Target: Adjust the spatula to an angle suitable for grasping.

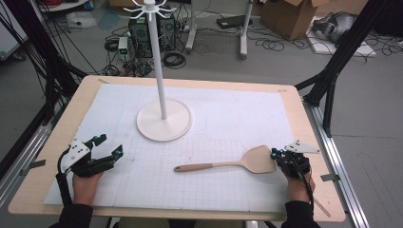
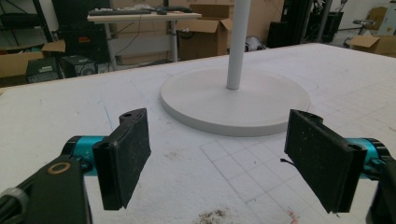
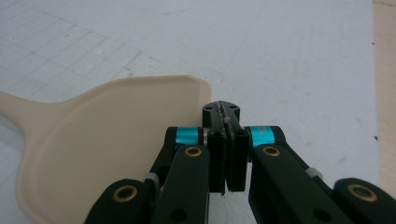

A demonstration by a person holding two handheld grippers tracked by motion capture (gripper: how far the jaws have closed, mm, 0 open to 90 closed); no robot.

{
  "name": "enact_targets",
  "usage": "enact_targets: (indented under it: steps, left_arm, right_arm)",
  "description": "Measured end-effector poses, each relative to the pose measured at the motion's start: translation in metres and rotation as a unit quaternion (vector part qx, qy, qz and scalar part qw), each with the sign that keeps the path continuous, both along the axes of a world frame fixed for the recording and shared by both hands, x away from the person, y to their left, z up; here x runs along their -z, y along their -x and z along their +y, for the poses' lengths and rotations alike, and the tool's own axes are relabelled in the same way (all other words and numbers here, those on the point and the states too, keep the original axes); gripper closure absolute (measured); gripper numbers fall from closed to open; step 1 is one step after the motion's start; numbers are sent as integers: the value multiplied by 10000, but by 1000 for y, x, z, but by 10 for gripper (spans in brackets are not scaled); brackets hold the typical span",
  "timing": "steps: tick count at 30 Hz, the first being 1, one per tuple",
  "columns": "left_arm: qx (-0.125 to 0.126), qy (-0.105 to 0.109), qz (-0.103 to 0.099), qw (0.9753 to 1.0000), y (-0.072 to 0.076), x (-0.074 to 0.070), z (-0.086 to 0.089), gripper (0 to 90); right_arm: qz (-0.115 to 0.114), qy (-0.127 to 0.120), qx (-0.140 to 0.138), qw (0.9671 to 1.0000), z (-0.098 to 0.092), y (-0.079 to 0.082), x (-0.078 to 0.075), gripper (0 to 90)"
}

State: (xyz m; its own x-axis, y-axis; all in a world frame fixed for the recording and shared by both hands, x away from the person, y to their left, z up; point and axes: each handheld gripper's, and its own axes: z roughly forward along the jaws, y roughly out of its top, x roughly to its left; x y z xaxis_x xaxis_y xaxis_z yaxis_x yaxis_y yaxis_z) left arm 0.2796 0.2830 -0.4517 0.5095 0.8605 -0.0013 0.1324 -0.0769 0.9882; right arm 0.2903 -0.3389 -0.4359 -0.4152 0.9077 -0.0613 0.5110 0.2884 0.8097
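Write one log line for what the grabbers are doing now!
left gripper: open, empty | right gripper: shut beside spatula blade | stand: upright

You won't find any readable text, label, brand or number here. The white mat [image 1: 228, 123] on your table carries only a faint printed grid, and the cardboard boxes [image 2: 201, 35] behind show no legible markings.
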Motion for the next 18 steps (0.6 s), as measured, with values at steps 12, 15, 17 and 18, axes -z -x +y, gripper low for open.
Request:
enact_targets:
  steps: [12, 15, 17, 18]
  left_arm:
    - [-6, -1, 0, 10000, 0, 0, 0, 234]
    - [-5, 1, -3, 10000, 0, 0, 0, 234]
    - [-4, 0, -4, 10000, 0, 0, 0, 233]
    - [-4, 2, -4, 10000, 0, 0, 0, 233]
  right_arm:
    - [-37, -60, -360, 9993, 26, -7, 1, 896]
    - [-40, -45, -449, 9990, 33, -7, 1, 896]
    - [-20, -87, -511, 9987, 37, -6, 1, 896]
    - [-20, -87, -511, 9987, 37, -6, 1, 896]
